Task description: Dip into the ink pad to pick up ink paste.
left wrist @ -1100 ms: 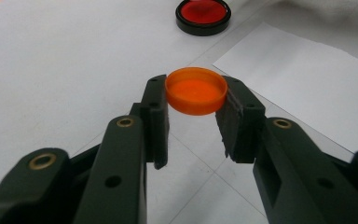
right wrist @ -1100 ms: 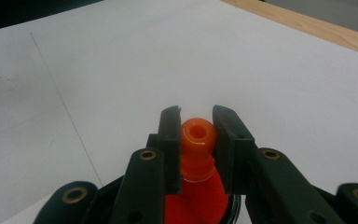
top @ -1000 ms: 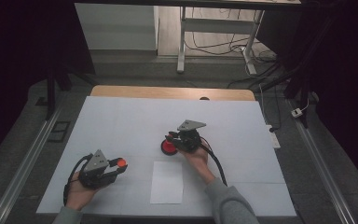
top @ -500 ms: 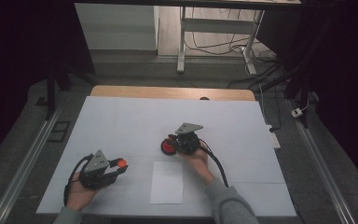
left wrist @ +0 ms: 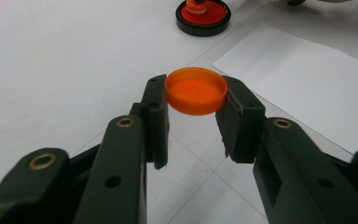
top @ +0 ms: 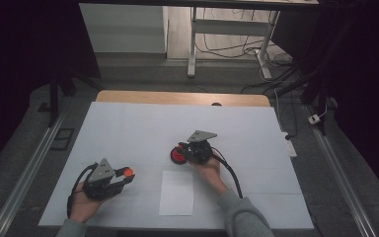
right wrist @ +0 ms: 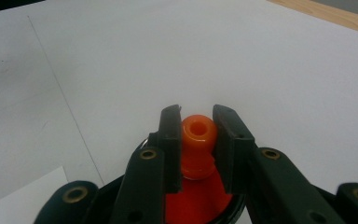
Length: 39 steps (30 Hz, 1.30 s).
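The left gripper (left wrist: 196,116) jaws pinch an orange cap (left wrist: 196,90), well left of the orange stamp knob (right wrist: 198,132) clamped in the right gripper (right wrist: 196,149) over its red pad (top: 178,155).

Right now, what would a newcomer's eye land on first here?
The orange cap pinched between the left gripper jaws, near the table's front left. Then the orange knob clamped by the right gripper, standing on a red disc mid-table. A white paper sheet lies between both hands.
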Tool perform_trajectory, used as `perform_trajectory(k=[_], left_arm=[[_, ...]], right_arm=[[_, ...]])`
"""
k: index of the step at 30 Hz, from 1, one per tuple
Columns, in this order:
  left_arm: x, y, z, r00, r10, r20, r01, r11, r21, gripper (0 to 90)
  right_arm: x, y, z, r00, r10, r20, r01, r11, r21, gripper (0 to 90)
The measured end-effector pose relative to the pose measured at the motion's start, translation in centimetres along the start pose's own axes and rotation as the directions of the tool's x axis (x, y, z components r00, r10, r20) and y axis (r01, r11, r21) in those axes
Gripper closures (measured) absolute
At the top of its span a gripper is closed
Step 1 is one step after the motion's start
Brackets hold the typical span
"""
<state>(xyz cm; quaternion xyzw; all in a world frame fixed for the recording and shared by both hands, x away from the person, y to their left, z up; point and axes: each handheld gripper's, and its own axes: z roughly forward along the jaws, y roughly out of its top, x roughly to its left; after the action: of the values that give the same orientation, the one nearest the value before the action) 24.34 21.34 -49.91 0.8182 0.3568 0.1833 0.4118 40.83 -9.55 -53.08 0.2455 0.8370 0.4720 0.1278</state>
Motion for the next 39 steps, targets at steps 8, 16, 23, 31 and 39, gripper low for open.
perform_trajectory(k=[8,16,23,31,39], left_arm=[[0.0,0.0,0.0,1.0000,0.000,-0.003,0.000,1.0000,-0.004,64.9],[0.0,0.0,0.0,1.0000,0.001,-0.004,-0.001,1.0000,-0.002,64.9],[0.1,0.0,0.0,1.0000,0.005,-0.006,-0.005,1.0000,-0.004,64.9],[0.3,-0.1,0.0,1.0000,0.007,-0.005,-0.007,1.0000,-0.007,64.8],[0.2,0.0,-0.2,1.0000,0.006,-0.007,-0.006,0.9999,-0.012,64.8]], right_arm=[[0.2,-0.1,0.0,0.9999,-0.009,0.008,0.009,1.000,-0.004,73.7],[0.2,-0.1,0.0,0.9999,-0.007,0.011,0.007,1.000,-0.008,73.6],[-0.6,0.0,-0.4,0.9969,0.074,-0.026,-0.076,0.996,-0.049,73.2],[-0.9,2.0,-3.4,0.9933,0.105,-0.048,-0.112,0.977,-0.179,73.2],[-0.8,2.2,-4.3,0.9928,0.106,-0.056,-0.114,0.980,-0.165,73.2]])
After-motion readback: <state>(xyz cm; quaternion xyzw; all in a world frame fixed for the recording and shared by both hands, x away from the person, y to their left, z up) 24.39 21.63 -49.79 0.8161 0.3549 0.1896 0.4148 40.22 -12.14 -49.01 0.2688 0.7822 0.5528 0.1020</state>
